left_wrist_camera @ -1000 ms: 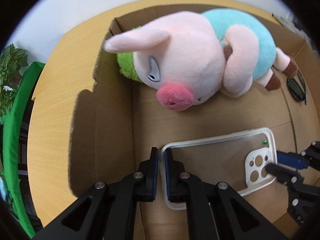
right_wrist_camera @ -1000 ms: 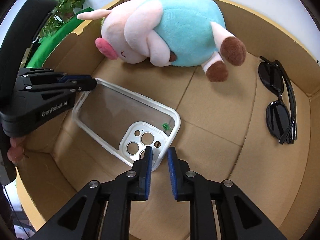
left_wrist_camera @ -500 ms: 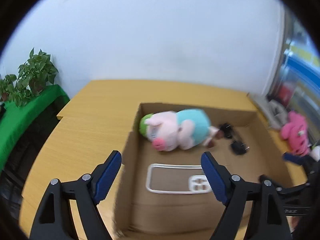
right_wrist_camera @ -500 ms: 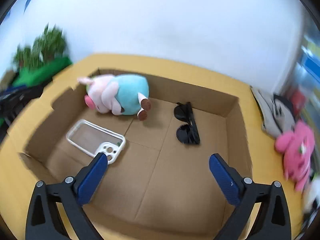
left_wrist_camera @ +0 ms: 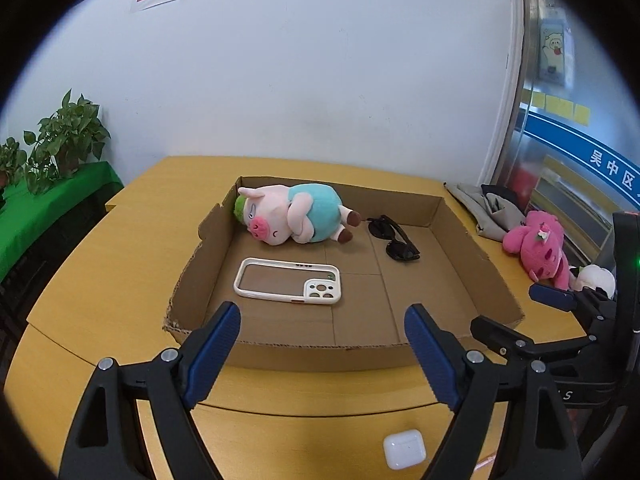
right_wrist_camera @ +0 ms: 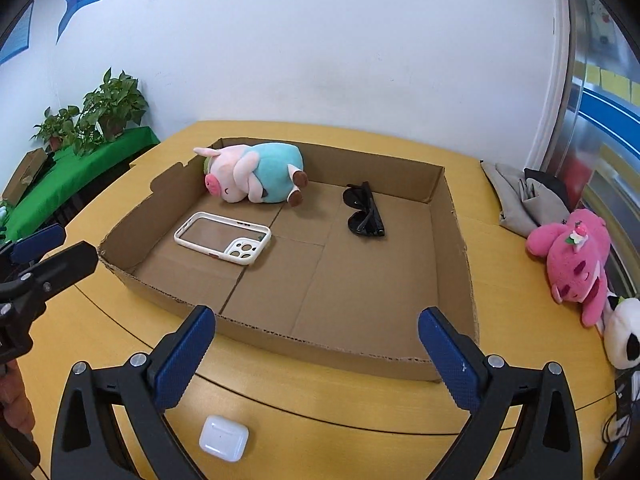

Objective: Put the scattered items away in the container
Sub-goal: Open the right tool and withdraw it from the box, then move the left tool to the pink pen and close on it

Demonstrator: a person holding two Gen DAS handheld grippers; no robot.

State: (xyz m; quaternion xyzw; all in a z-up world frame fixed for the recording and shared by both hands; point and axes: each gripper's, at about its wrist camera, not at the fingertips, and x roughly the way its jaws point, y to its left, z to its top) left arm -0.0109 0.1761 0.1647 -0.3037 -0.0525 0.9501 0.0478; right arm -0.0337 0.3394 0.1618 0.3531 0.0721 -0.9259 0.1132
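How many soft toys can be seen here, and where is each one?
3: the pig plush lies inside the cardboard box; the pink plush and the panda plush lie on the table.

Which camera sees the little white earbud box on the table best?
The right wrist view. The white earbud case lies whole on the table between the open right gripper's arms, with its lid seam showing. In the left wrist view the case sits at the bottom edge, smaller and more distorted, though still unhidden.
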